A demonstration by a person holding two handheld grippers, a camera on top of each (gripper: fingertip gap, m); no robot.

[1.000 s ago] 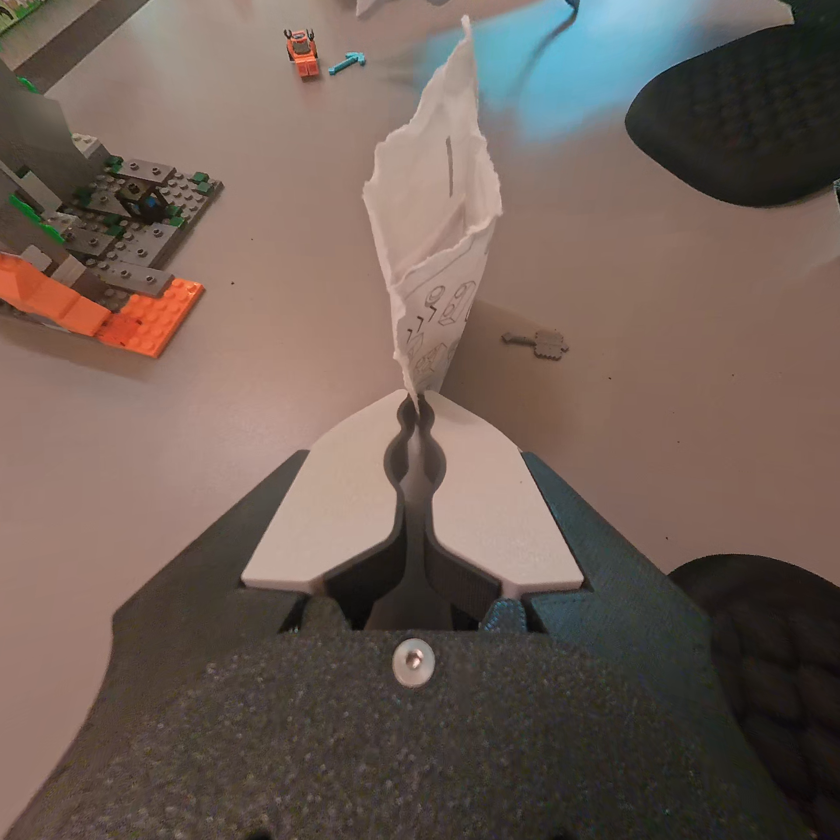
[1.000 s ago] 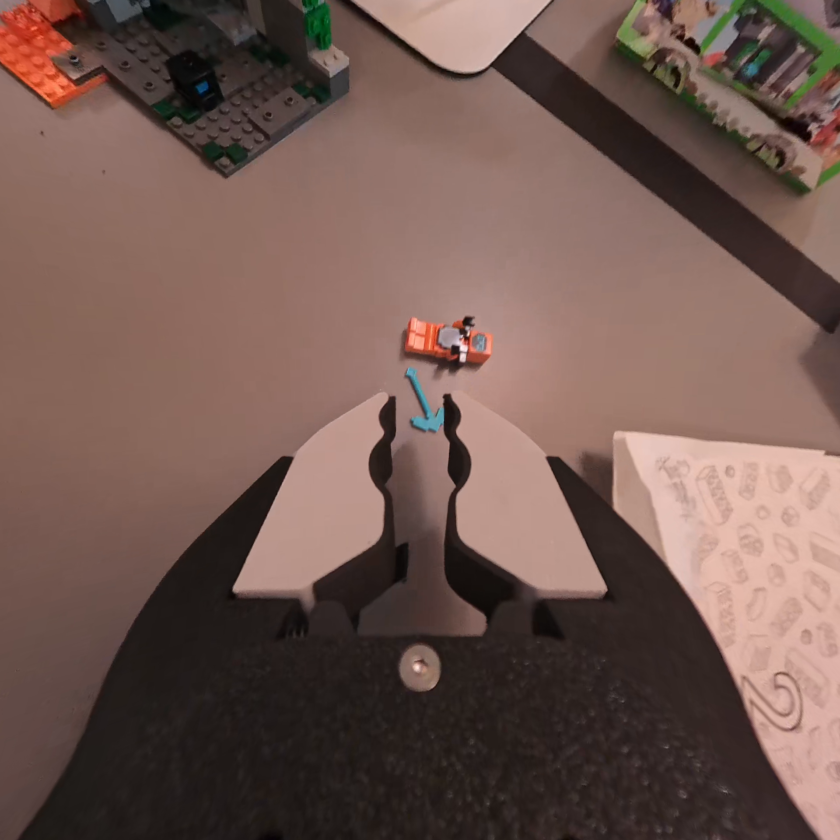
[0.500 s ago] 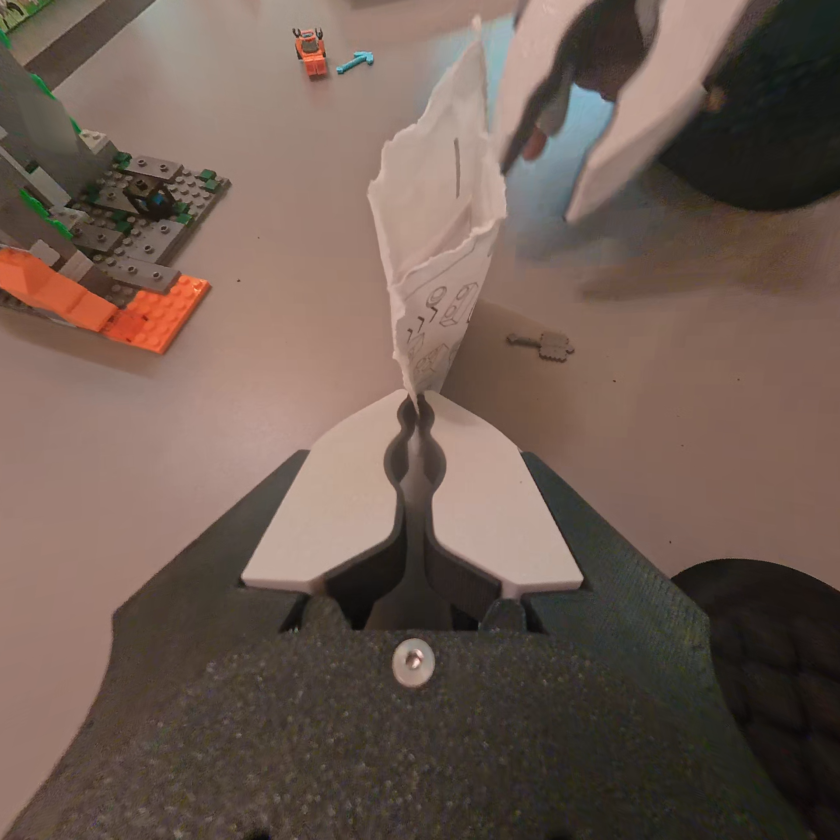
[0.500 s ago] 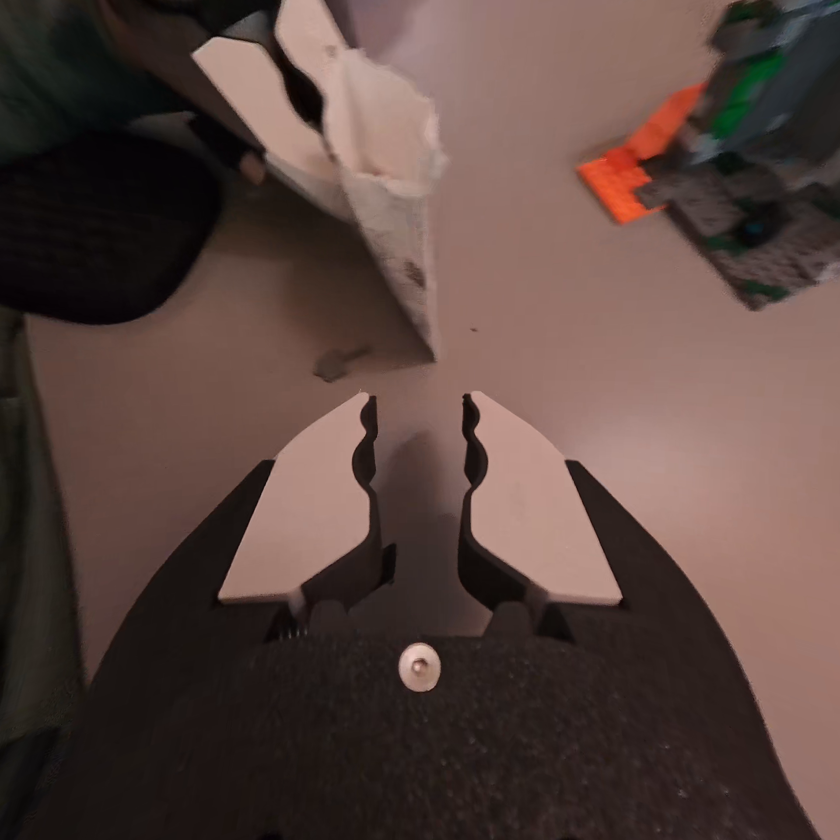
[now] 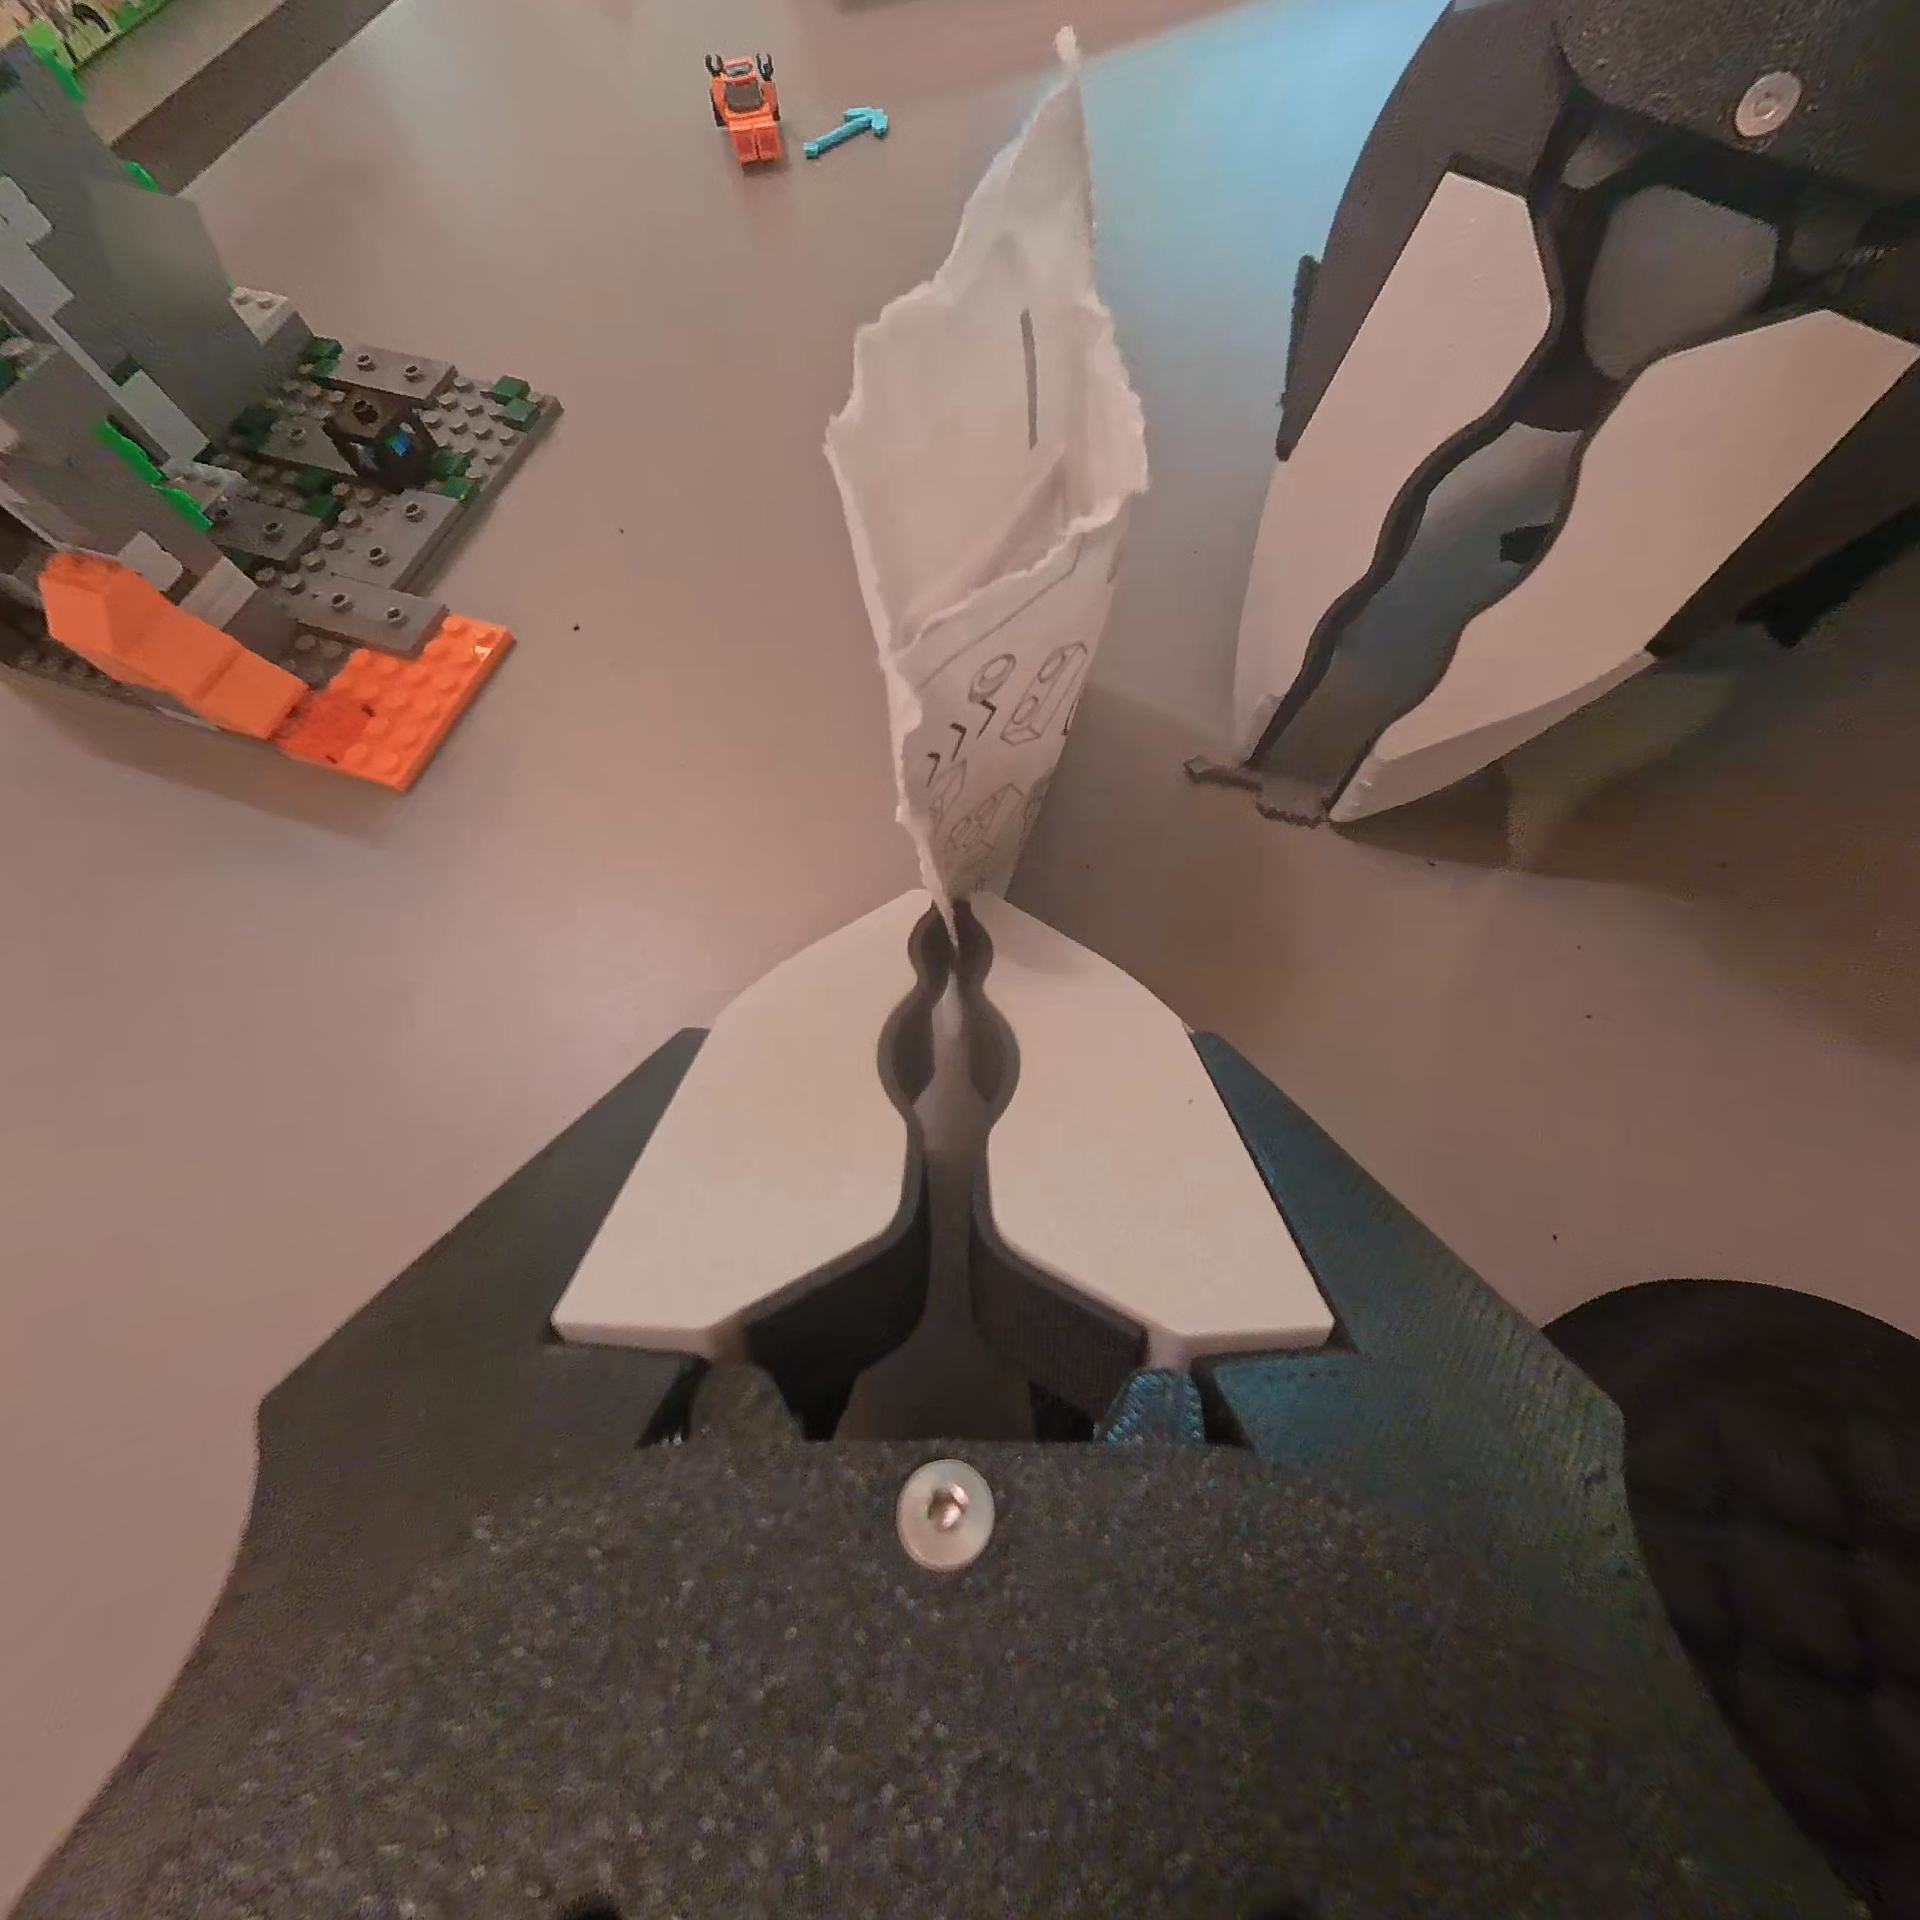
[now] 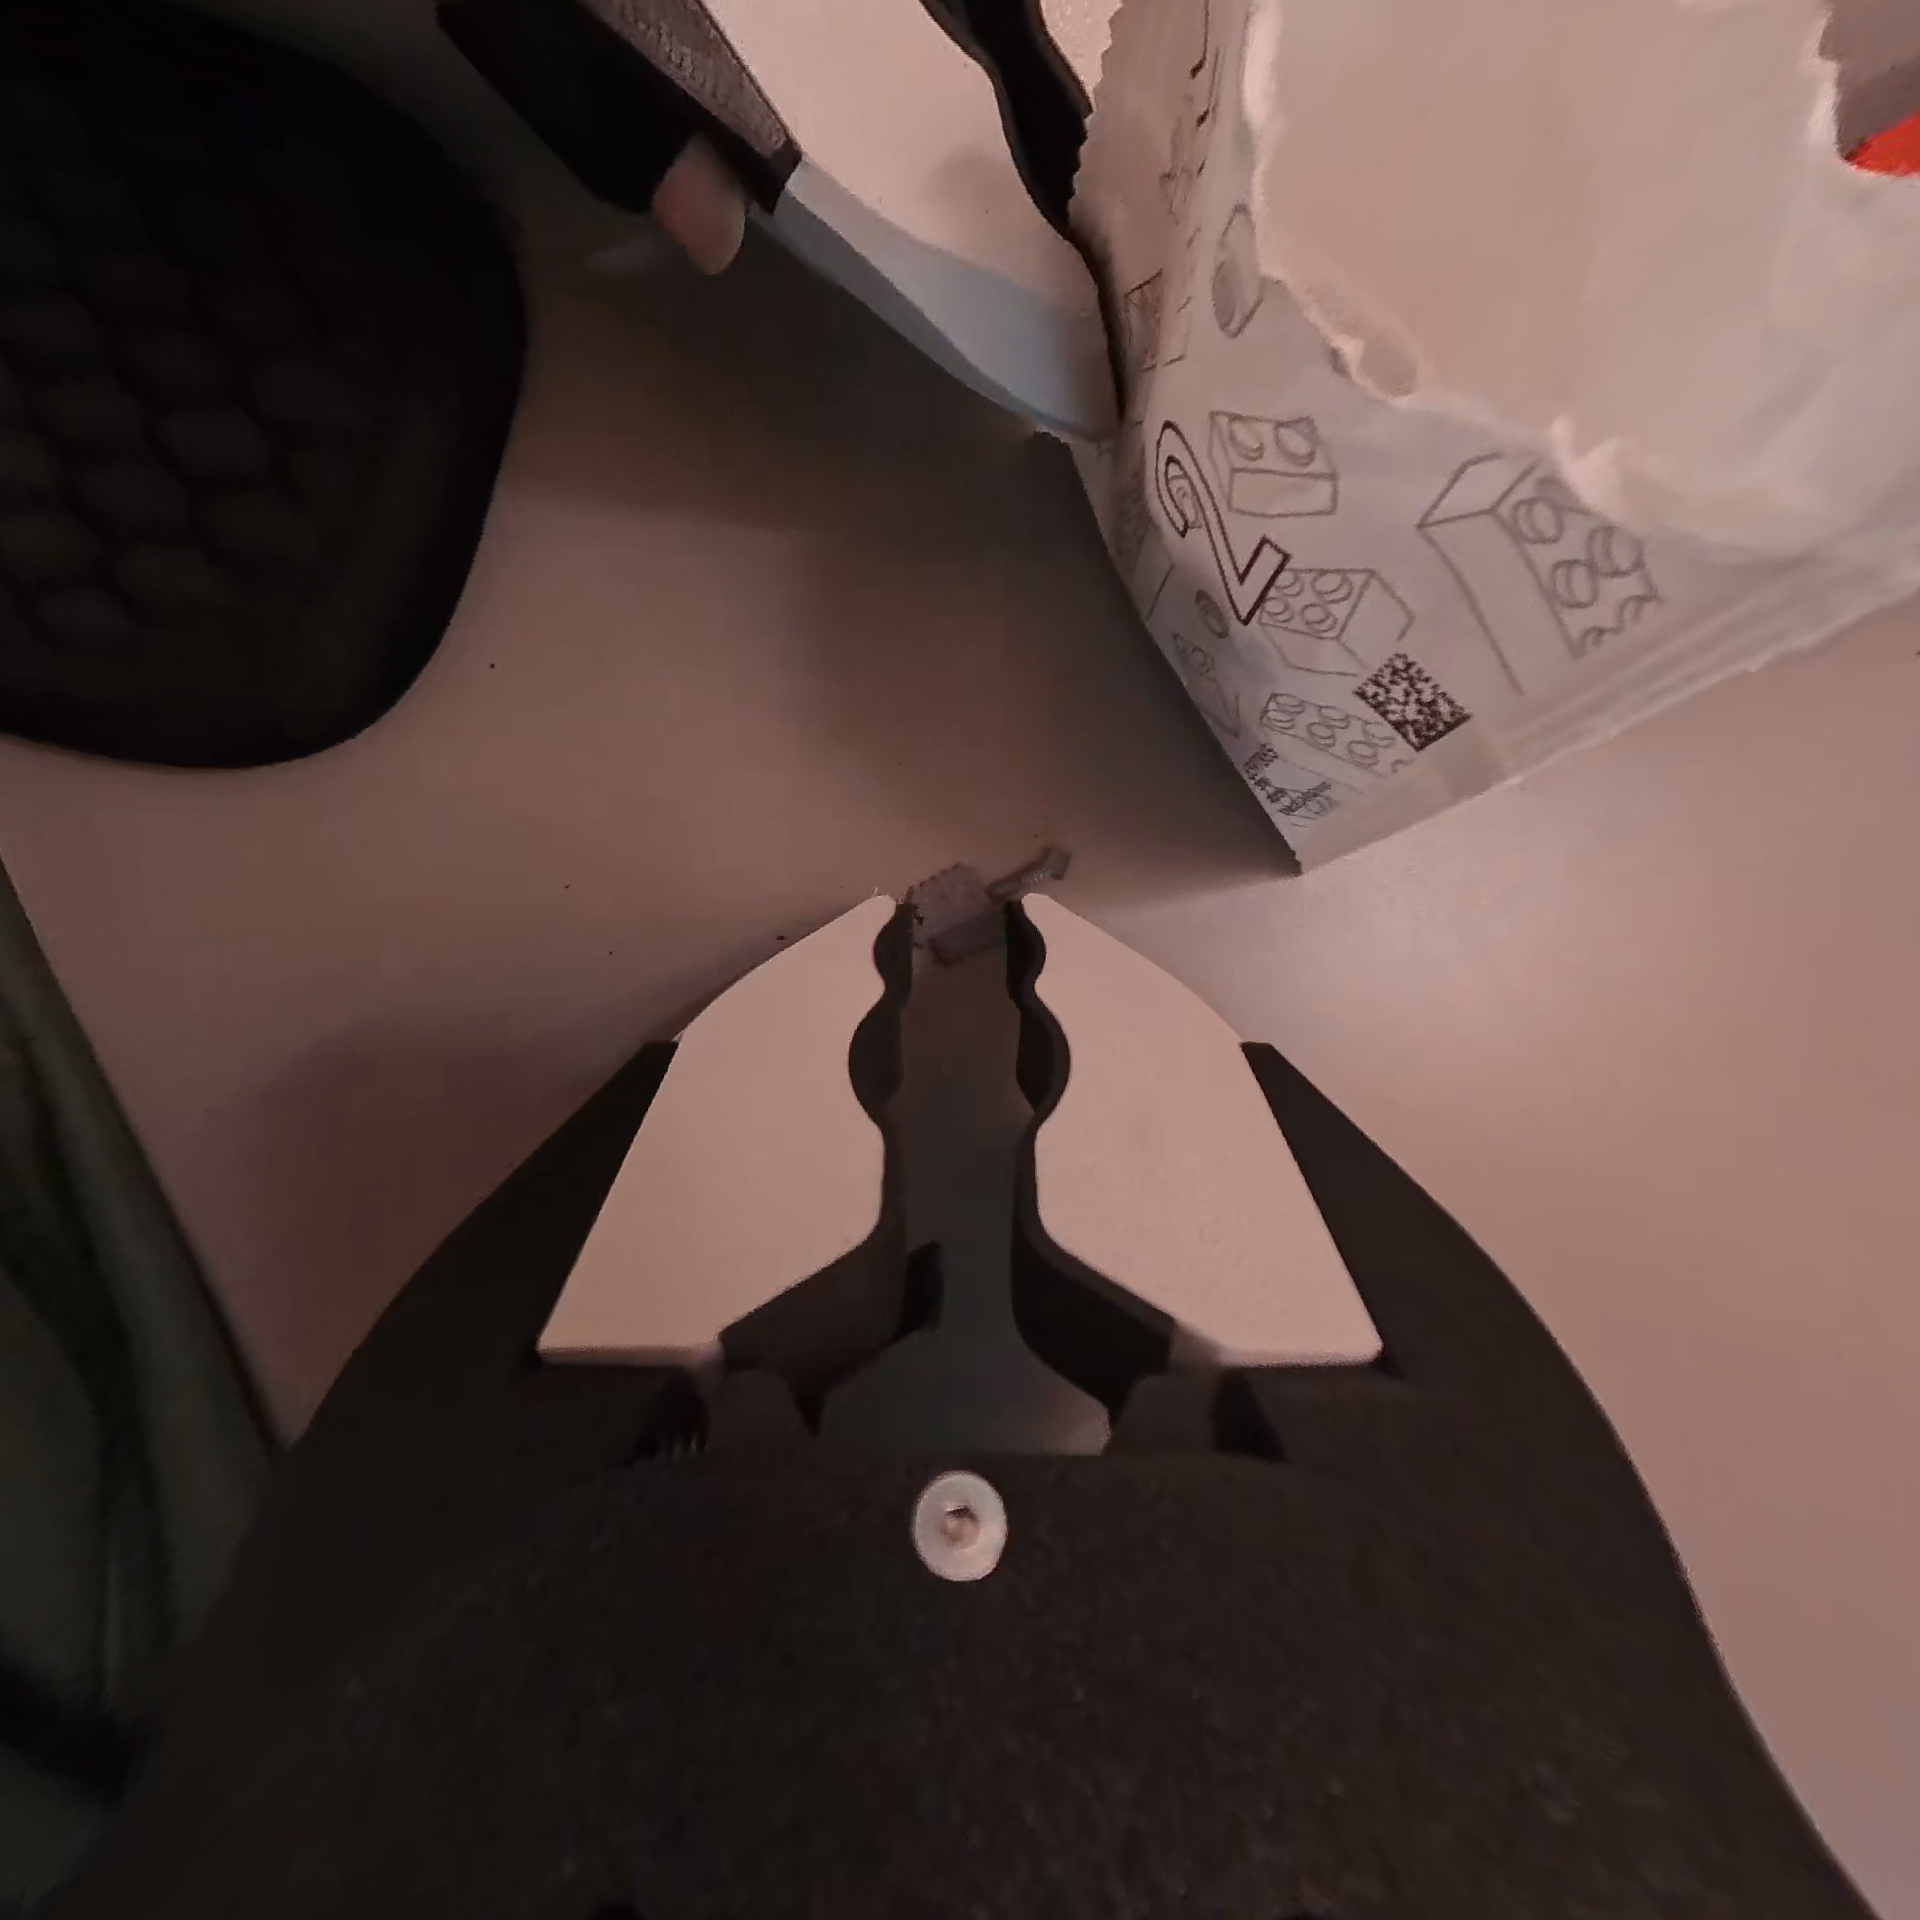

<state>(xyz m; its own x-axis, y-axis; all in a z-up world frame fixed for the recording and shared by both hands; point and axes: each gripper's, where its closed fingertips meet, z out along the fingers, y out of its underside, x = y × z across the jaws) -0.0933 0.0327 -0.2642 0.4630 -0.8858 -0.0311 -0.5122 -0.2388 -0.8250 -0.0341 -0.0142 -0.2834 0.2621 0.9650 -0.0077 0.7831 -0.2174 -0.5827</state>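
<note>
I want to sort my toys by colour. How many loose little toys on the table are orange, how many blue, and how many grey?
Orange: 1, the small figure
Blue: 1, the toy pickaxe
Grey: 1, the toy axe between the right gripper's fingertips
Total: 3

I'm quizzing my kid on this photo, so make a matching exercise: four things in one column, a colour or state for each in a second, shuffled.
1 paper bag
2 small axe piece
3 pickaxe piece
4 flat studded plate

a orange
b grey, between the right claw's tips
c torn open, pinched by the left claw
d turquoise

Pairs: 1c, 2b, 3d, 4a
</note>
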